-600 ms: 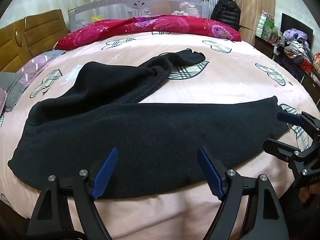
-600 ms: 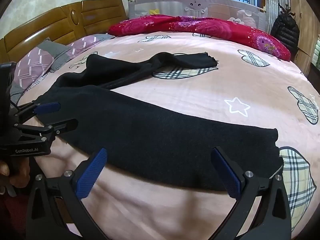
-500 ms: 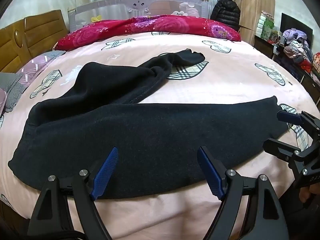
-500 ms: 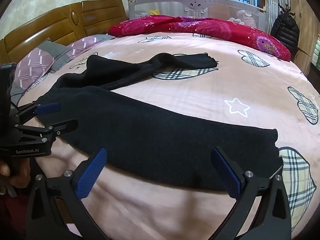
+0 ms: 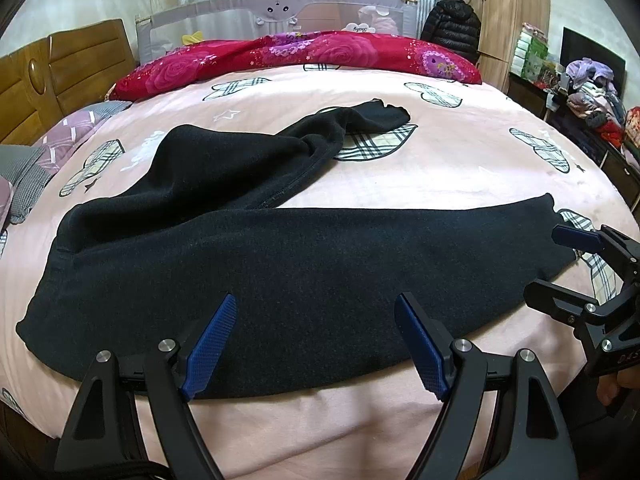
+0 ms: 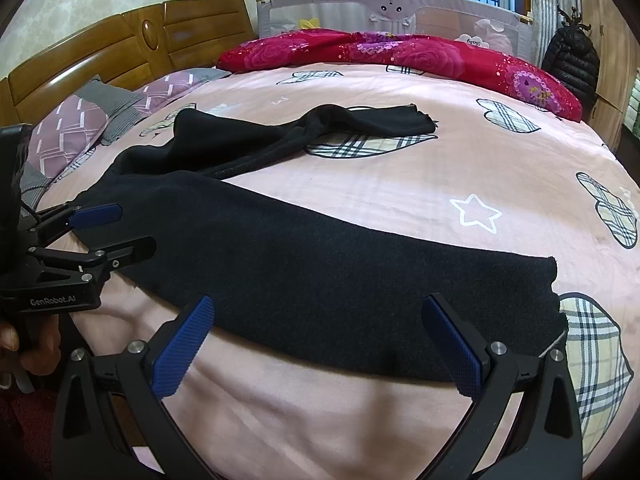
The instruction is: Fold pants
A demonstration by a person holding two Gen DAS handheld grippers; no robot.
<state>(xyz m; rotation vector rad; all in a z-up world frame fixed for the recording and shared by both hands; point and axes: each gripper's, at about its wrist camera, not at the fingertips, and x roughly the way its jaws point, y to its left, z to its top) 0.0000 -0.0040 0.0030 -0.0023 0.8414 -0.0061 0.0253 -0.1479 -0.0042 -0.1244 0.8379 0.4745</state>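
Black pants [image 5: 304,264] lie spread on the pink bed sheet [image 5: 460,168]. One leg runs flat along the near edge; the other leg [image 5: 280,148] lies crumpled toward the far side. My left gripper [image 5: 316,320] is open, hovering over the near leg's middle, with nothing in it. My right gripper [image 6: 316,320] is open over the near leg [image 6: 340,276] close to its cuff, with nothing in it. Each gripper shows in the other's view: the right gripper [image 5: 560,264] by the cuff, the left gripper [image 6: 116,232] by the waist end.
A red floral quilt [image 5: 304,56] lies along the bed's far side below a grey bed rail [image 5: 276,12]. A wooden headboard [image 6: 120,52] and pillows [image 6: 80,128] are at the left. A wardrobe [image 5: 512,12] and piled clothes [image 5: 592,92] stand right of the bed.
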